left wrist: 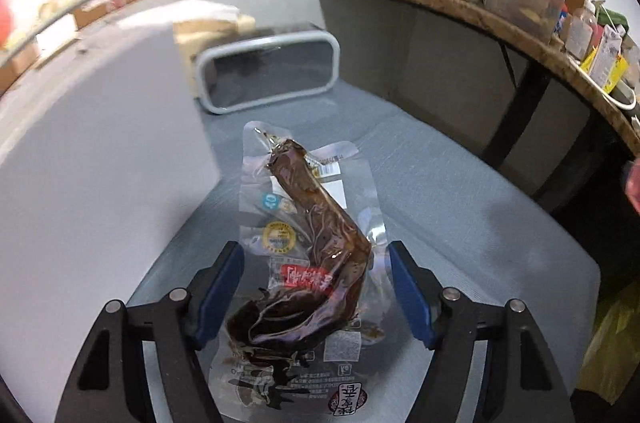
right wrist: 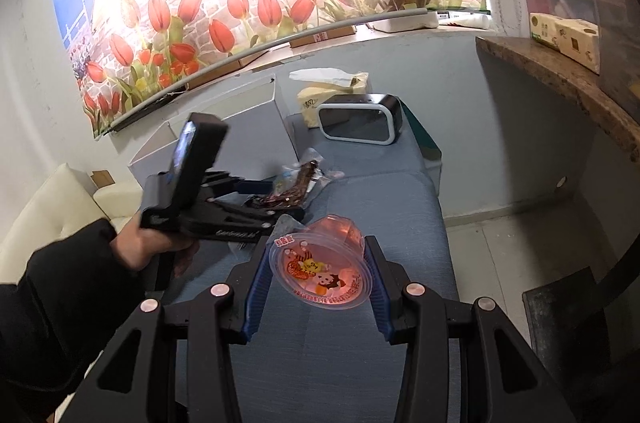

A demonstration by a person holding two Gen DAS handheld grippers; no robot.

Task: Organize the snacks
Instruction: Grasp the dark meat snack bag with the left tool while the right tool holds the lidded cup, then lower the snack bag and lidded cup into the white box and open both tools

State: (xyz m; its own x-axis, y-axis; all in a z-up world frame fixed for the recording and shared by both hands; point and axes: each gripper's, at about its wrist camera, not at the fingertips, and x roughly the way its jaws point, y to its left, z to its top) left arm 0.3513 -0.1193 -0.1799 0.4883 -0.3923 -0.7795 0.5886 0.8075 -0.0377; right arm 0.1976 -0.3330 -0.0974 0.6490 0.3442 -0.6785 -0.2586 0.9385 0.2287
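Note:
A clear vacuum packet of dark brown meat (left wrist: 316,207) lies on the blue-grey cushion (left wrist: 460,203). My left gripper (left wrist: 315,248) straddles its near half, with both blue pads standing just off the plastic. In the right wrist view the same packet (right wrist: 298,183) sits beyond the left tool, which a hand (right wrist: 148,247) in a dark sleeve holds. My right gripper (right wrist: 318,249) is shut on a small pink jelly cup (right wrist: 324,275) with a cartoon lid, held tilted above the cushion (right wrist: 320,363).
A white box (left wrist: 100,163) stands close to the packet's left. Behind it are a black, white-rimmed device (left wrist: 268,75) and a tissue pack (right wrist: 332,87). A cluttered wooden shelf (left wrist: 520,23) curves along the right. Tiled floor (right wrist: 500,263) lies beyond the cushion's right edge.

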